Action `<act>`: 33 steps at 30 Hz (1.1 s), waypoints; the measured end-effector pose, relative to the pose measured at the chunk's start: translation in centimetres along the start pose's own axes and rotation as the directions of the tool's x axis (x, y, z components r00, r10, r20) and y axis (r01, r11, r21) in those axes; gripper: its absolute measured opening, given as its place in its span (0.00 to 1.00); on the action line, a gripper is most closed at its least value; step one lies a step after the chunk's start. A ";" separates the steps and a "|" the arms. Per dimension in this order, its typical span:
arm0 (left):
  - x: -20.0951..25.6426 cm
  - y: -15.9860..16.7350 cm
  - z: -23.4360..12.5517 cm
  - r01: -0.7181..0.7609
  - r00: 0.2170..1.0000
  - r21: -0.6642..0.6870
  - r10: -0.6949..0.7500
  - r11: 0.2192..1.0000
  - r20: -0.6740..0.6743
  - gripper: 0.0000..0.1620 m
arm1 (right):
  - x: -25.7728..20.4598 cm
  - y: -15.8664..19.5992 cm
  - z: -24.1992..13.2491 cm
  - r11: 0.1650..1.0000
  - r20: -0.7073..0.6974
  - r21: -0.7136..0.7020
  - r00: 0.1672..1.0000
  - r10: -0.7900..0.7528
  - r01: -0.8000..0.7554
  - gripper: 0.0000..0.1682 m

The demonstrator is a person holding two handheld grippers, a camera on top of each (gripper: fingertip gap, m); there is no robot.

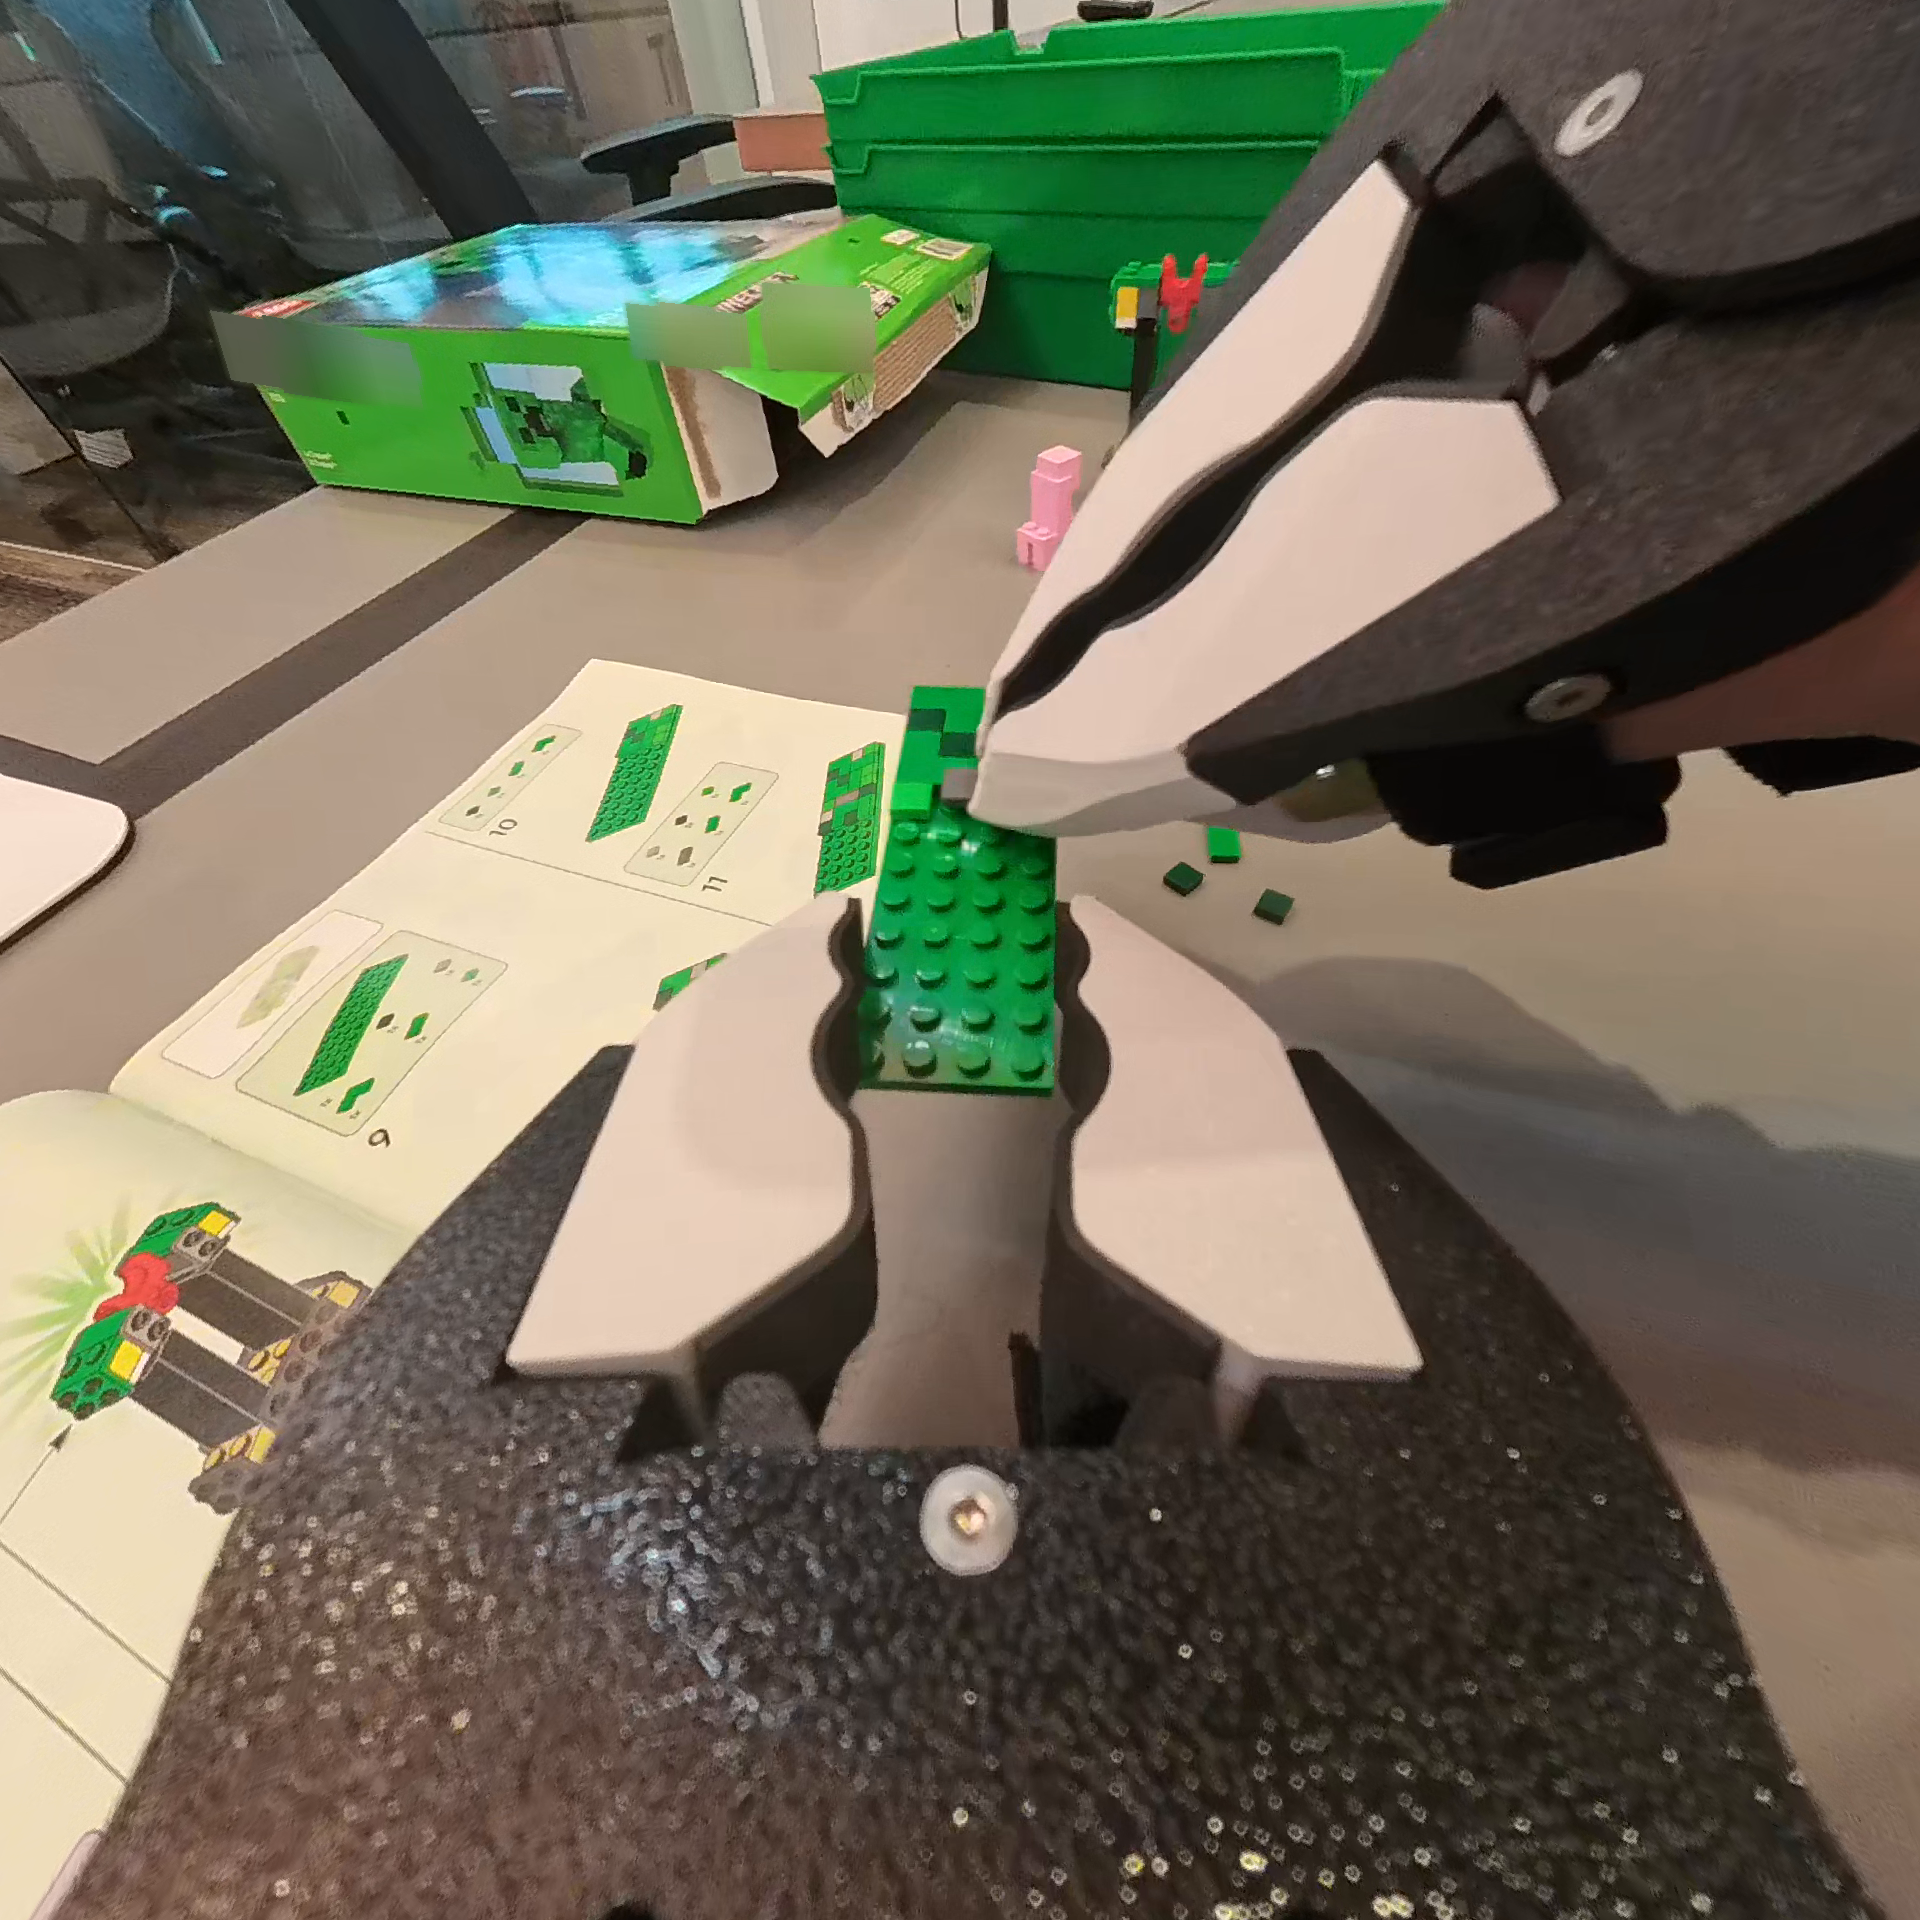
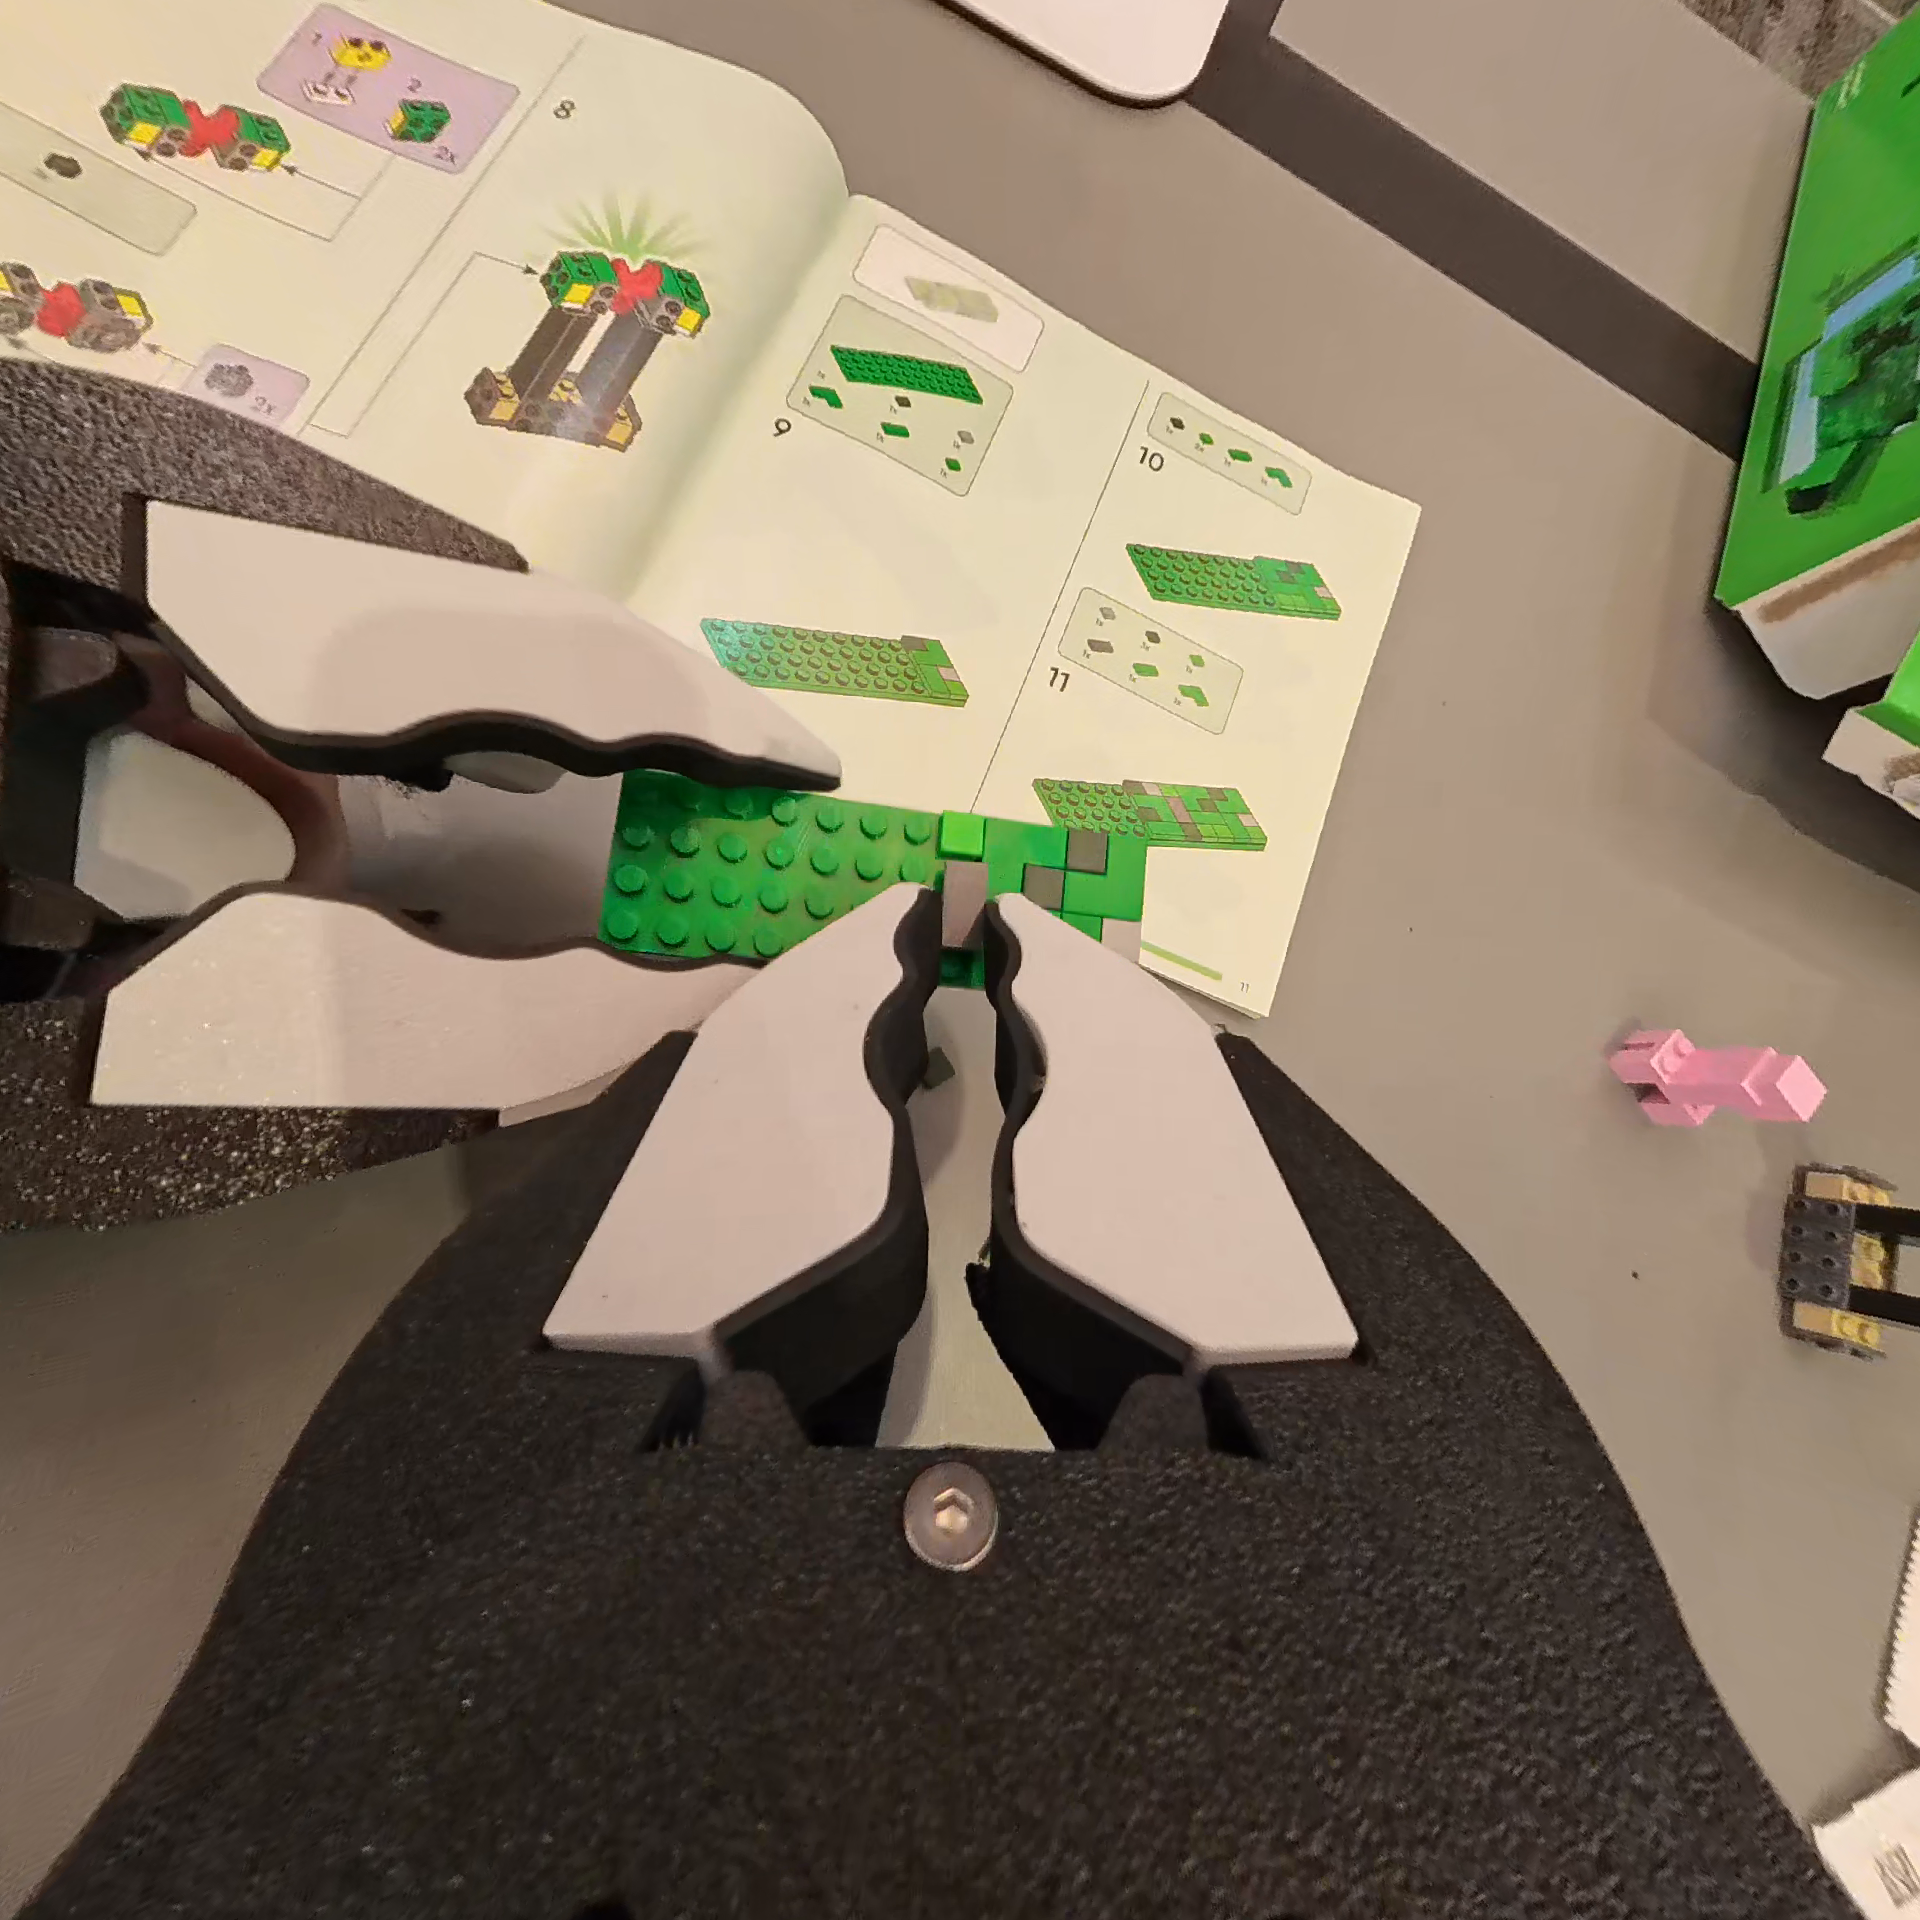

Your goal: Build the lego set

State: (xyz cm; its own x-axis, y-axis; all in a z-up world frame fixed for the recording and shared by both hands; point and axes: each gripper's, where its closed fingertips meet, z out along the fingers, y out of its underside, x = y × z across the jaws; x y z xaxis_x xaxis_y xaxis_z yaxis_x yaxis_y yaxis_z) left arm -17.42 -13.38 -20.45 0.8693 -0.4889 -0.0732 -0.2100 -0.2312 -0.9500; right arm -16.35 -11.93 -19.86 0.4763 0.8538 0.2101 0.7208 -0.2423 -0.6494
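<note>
A: Where is the long green studded lego base plate (image 1: 961, 966)?

B: Flat on the grey tabletop (image 1: 1558, 1039), its far end lying over the edge of the open paper instruction booklet (image 1: 436, 935). Smooth green and grey tiles cover that far end; the near studs are bare.

A: And the left gripper (image 1: 961, 940)?

B: It comes in low along the plate's length, its pale fingers (image 1: 727, 1122) clamped on the plate's two long sides near the close end.

A: The right gripper (image 2: 961, 914)?

B: It slants down from the right onto the tiled end. Its fingers are nearly together, pinching a small grey flat tile (image 2: 963, 902) at the tips, and the tile sits at the boundary between tiles and bare studs (whether it is fully seated I cannot tell).

A: What does each camera add?

B: The left wrist view alone shows three small dark green loose tiles (image 1: 1226, 878) on the table right of the plate, a stack of green plastic trays (image 1: 1081, 177) at the back, and the whole opened green cardboard set box (image 1: 582, 364). The right wrist view alone shows the pinched tile head-on, plus a black and tan brick assembly (image 2: 1844, 1262) at its right edge. Both show the pink brick pig figure (image 2: 1714, 1081).

A: Room to move?

B: Open tabletop lies right of the plate up to the loose tiles. The booklet borders the plate's left, and the two grippers sit close together over the plate.
</note>
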 end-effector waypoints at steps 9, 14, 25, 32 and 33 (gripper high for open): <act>0.1 0.0 0.0 -0.002 1.000 -0.003 0.002 1.000 -0.007 0.21 | 0.0 0.1 0.2 1.000 0.011 -0.017 1.000 0.014 -0.013 0.05; 0.2 0.0 0.0 -0.006 1.000 -0.004 0.006 1.000 -0.009 0.21 | 0.1 0.2 0.1 1.000 0.006 -0.023 1.000 0.016 -0.015 0.06; 0.1 0.0 0.0 0.009 1.000 -0.002 -0.009 1.000 -0.019 0.21 | 0.1 0.3 -0.2 1.000 0.002 -0.018 1.000 0.023 -0.023 0.10; 0.0 -0.2 0.0 0.057 0.997 0.006 -0.057 0.998 -0.045 0.21 | -0.2 0.7 -2.1 0.960 -0.041 0.134 0.970 -0.241 0.244 0.22; 0.0 -0.2 0.0 0.065 0.997 0.006 -0.064 0.998 -0.053 0.21 | -0.4 0.7 -2.3 0.926 -0.079 0.173 0.942 -0.327 0.336 0.25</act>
State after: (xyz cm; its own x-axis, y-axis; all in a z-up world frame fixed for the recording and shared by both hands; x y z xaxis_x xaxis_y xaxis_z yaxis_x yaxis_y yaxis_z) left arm -17.42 -13.38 -20.29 0.8561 -0.5167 0.0043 -0.1503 -0.2570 -0.9547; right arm -14.88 -13.49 -18.66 0.2525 0.8468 0.4683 0.7405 0.1424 -0.6567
